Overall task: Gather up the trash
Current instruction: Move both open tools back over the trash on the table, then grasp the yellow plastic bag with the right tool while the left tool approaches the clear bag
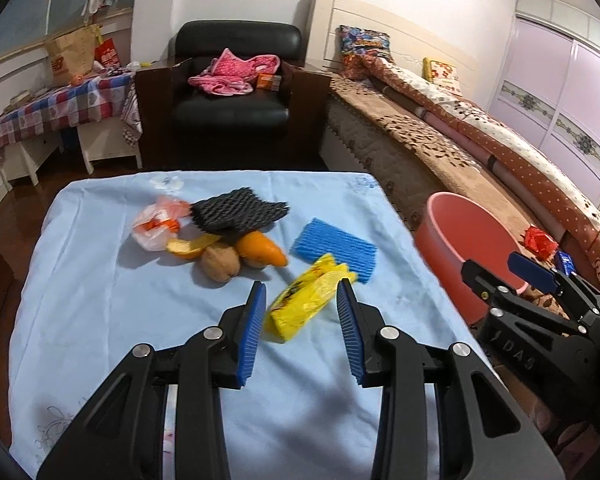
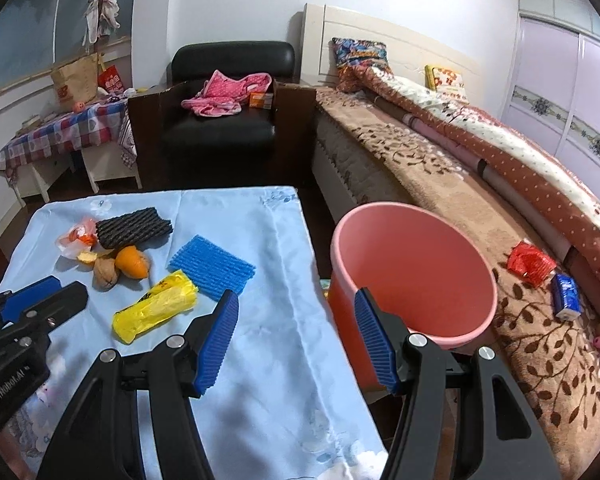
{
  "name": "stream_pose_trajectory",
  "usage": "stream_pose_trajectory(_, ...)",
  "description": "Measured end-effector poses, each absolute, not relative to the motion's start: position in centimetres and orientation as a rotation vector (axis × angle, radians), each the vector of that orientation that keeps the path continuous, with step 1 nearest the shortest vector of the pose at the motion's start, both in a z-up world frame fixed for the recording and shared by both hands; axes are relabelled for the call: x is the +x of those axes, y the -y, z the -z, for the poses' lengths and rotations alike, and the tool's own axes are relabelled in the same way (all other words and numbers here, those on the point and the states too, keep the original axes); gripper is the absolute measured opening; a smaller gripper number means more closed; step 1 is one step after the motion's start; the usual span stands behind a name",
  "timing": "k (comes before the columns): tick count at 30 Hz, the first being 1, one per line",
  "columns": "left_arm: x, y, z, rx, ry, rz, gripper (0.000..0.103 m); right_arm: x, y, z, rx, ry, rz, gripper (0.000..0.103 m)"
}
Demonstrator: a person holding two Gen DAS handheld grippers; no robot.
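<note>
Starting nearest the cameras: left gripper stands wide apart and empty, its fingers flanking the yellow wrapper on the blue-clothed table, not yet closed on it. Right gripper is likewise spread wide and empty, hovering between table edge and the pink bucket beside the table. Bucket interior, as far as visible, holds nothing. Beyond the wrapper lie blue foam netting, a walnut, orange peel, black foam netting and a crumpled clear bag. Judgement: collection barely begun; all visible items remain.
</note>
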State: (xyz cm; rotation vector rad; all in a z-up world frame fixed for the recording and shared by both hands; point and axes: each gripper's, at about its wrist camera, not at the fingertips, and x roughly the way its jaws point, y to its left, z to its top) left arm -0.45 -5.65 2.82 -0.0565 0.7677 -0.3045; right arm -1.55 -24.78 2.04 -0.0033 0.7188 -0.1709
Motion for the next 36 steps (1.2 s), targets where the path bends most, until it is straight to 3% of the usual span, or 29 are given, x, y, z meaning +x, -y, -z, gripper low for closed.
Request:
stream_pose_trajectory(13,-0.2,-1.0,0.3,-0.104,-0.828,0.148,0.037,0.4,23.7,1.9,0.167,-0.841,-0.085,0.059)
stream_pose_trajectory(23,1.5,-4.6,-0.9,-0.148,-0.805,0.065,0.037,4.4,20.2,4.3,0.309,-0.963,-0.205,0.058)
stream_pose_trajectory(36,8.4,-4.0,-0.6,-0.132,-0.794,0.045,0.037,7.2,19.4,6.3,0.398,-1.003,-0.141,0.058)
